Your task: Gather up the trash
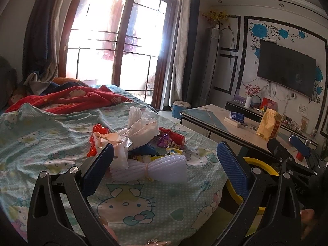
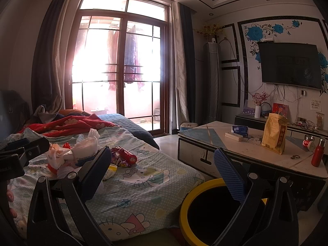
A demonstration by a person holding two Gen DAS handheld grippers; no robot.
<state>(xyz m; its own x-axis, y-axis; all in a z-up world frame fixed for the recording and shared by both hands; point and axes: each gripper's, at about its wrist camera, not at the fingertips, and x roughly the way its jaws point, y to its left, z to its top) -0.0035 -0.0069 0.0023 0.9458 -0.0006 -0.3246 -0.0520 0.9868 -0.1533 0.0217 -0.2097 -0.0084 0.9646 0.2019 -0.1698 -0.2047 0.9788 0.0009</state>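
Bed: a bed under a pale green cartoon-cat printed sheet [image 1: 51, 143] filled the left of both views, with a red blanket bunched toward its far end.
Trash: a loose pile of crumpled white paper, white foam netting and red and purple snack wrappers [image 1: 141, 141] lay on the sheet near the bed's right edge; in the right wrist view the same pile [image 2: 86, 149] sat left of centre.
Left tongs: the black left tongs with blue ribbed pads [image 1: 164, 160] were spread wide and empty, framing the white foam netting without touching it.
Bin: a round black bin with a yellow rim [image 2: 205, 211] stood on the floor just beside the bed, between bed and table; its inside was too dark to read.
Right tongs: the right tongs [image 2: 166, 168] were likewise spread wide, holding nothing, above the bed's edge and the bin.
Table: a pale marble-topped low table [image 2: 256, 153] carried a yellow snack bag and a red bottle.
Progress: judged barely begun; the whole pile appeared uncollected, with every grasp and drop left.
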